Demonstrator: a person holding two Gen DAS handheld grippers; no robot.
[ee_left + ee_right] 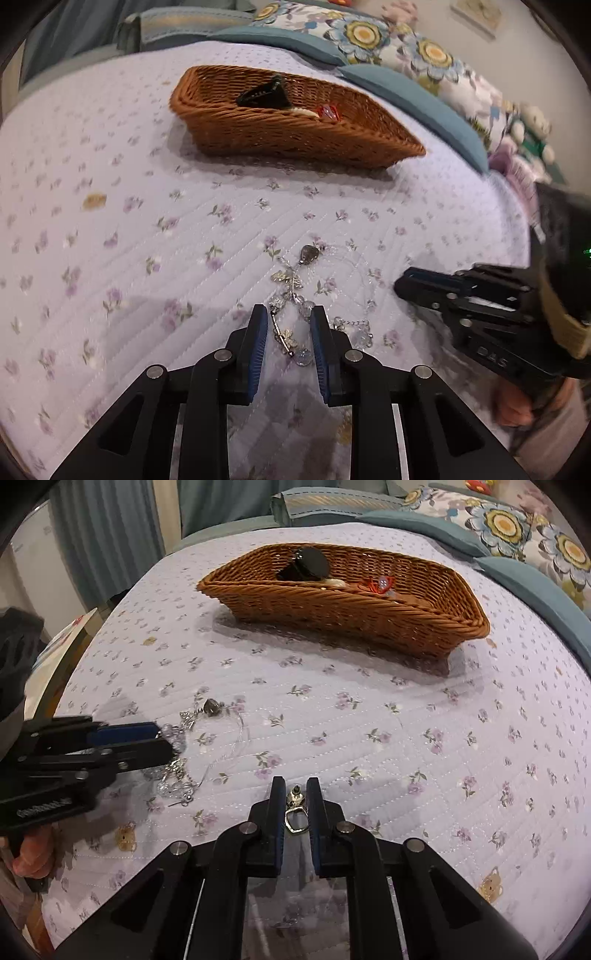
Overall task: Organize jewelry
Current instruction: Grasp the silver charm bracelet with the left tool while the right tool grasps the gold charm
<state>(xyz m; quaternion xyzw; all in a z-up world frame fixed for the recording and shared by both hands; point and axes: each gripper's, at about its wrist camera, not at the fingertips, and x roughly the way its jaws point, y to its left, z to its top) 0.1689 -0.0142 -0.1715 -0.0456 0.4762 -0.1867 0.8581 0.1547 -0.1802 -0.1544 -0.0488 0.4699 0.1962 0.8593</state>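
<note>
— Lilac floral quilt (369,709) is covering the bed, and a wicker basket (343,602) is sitting farther back.

— Left gripper (289,325)?

— Standing slightly apart astride the beaded bracelet (295,295), pads not pressing.

— Right gripper (296,794)?

— Nearly closed, pinching a small silver ring (295,818), well apart from the basket.

Bed (369,720) with lilac floral quilt, bearing a wicker basket (351,616), a beaded chain (291,295) and a small metal clasp piece (294,812).
</note>
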